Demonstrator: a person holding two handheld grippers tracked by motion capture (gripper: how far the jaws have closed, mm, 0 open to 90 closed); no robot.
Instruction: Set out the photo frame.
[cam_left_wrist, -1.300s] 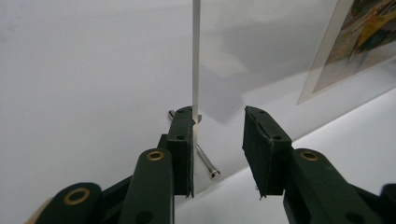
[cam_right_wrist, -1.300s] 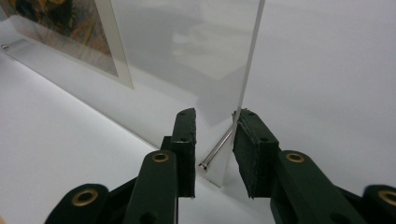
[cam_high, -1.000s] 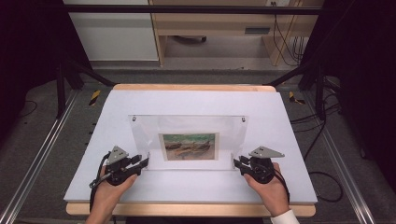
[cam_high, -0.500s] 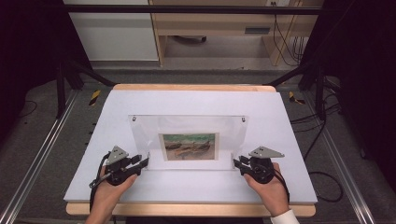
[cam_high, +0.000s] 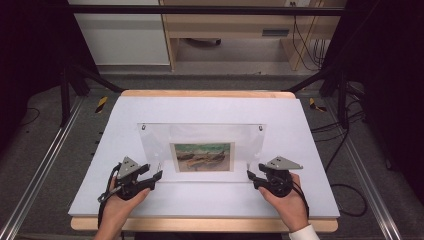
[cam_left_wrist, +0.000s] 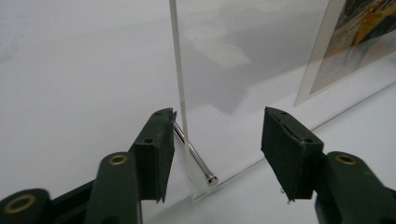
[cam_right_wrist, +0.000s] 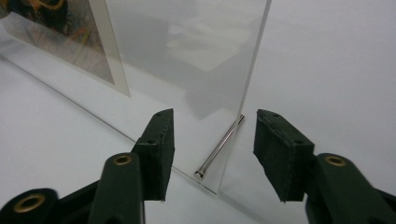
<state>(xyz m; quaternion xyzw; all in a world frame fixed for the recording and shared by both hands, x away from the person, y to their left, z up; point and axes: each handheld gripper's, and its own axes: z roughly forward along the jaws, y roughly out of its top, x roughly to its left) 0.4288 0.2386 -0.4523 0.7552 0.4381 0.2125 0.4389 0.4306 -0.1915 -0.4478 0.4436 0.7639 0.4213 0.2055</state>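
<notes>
A clear acrylic picture frame (cam_high: 202, 140) stands upright on the white table top (cam_high: 210, 107), with a painted print (cam_high: 202, 156) in its middle. My left gripper (cam_high: 156, 176) sits at the frame's lower left corner and my right gripper (cam_high: 251, 176) at its lower right corner. In the left gripper view the gripper (cam_left_wrist: 217, 140) has just been opening; the frame's edge (cam_left_wrist: 180, 70) and a metal pin (cam_left_wrist: 194, 154) lie between the jaws, the right pad well apart. In the right gripper view the gripper (cam_right_wrist: 212, 140) has also just been opening around the corner's pin (cam_right_wrist: 219, 147), with neither pad pressing.
The table's wooden front edge (cam_high: 200, 225) runs just behind the hands. Metal rails (cam_high: 45, 165) flank the table on the floor, cables (cam_high: 345, 145) lie at the right, and a wooden desk (cam_high: 235, 30) stands at the back.
Both hands stay where they were and the frame stands as before. The jaws at each lower corner look slightly wider apart now.
</notes>
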